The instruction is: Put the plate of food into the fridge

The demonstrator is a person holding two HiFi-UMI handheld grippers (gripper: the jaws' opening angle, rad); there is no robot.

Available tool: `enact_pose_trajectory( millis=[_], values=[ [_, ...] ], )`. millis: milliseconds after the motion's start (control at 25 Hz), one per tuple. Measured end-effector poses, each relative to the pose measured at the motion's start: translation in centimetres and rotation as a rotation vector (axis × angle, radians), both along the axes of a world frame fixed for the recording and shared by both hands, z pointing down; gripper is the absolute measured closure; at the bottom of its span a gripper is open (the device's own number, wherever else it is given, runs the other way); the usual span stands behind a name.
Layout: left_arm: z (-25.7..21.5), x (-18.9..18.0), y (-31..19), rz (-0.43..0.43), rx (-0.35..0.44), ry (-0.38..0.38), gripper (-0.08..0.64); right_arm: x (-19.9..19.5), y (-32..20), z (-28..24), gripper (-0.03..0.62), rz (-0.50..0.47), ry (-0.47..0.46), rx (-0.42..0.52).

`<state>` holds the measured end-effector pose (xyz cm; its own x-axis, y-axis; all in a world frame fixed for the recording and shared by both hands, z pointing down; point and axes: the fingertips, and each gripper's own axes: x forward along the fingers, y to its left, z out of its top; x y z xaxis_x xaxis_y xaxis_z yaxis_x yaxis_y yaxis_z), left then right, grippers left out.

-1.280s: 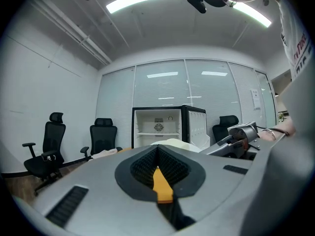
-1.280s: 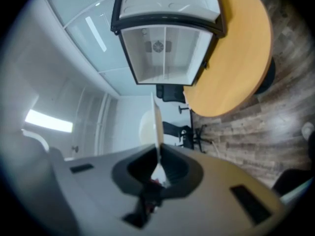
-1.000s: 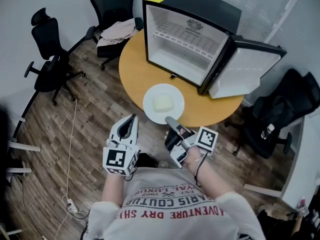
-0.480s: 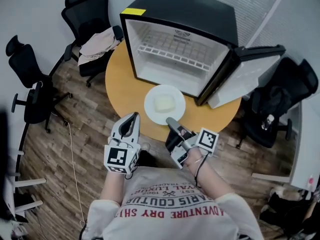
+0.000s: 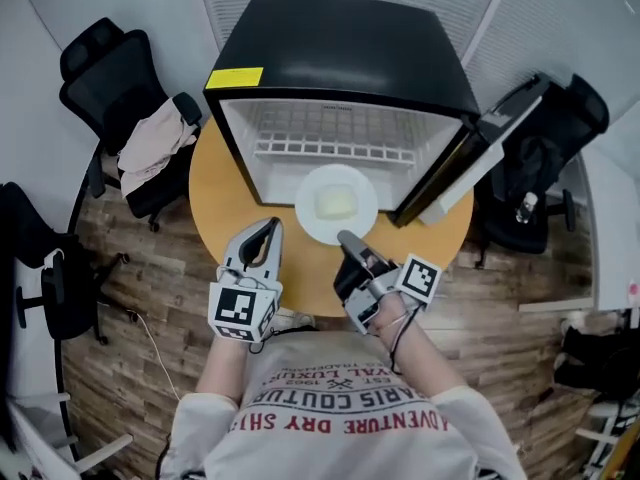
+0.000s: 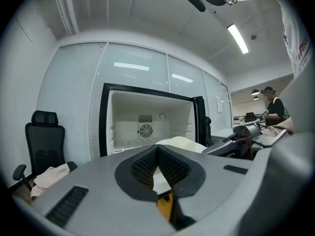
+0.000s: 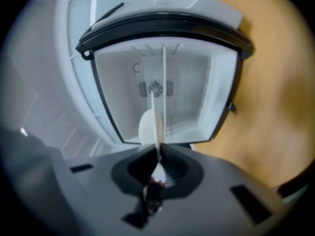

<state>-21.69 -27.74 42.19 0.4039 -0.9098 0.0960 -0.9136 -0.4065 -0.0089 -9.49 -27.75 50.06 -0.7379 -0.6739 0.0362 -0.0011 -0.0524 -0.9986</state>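
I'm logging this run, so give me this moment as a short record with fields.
Fridge: mini fridge, door open, wire shelf bare
Plate: white, holds pale food, at the fridge's opening
Right gripper: shut on the plate's near rim
Left gripper: shut, empty, beside the plate
Support: round wooden table

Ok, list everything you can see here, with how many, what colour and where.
fridge: one, black, white inside, open, on the table
shelf: one, white wire, in the fridge
sticker: one, yellow, fridge top
table: one, round, wooden
plate: one, white, at the fridge's mouth
food: one, pale, on the plate
chairs: three, black, round the table
cloth: one, pale, on a chair
right gripper: one, grey, shut on the plate's rim
left gripper: one, grey, shut, empty, left of the plate
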Motion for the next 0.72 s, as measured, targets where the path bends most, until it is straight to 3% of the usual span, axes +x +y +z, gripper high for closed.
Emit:
enact_pose_trajectory(
  millis=[160,360,720],
  values=[
    [0.1,-0.4,-2.3,0.086,0.002,-0.003,0.534,-0.6,-1.8,-0.2,0.554,0.086,-0.002,-0.002],
    [0.4,-0.7,-4.0,0.133,-0.012,0.011,0.534,-1.1,-3.0,-0.1,0.554,0.128,0.017,-0.018],
    [0.4,-0.7,-6.3,0.149,-0.012,0.010,0.534,-2.0,-6.6,-0.3,0.554,0.159,0.015,-0.046]
  ],
)
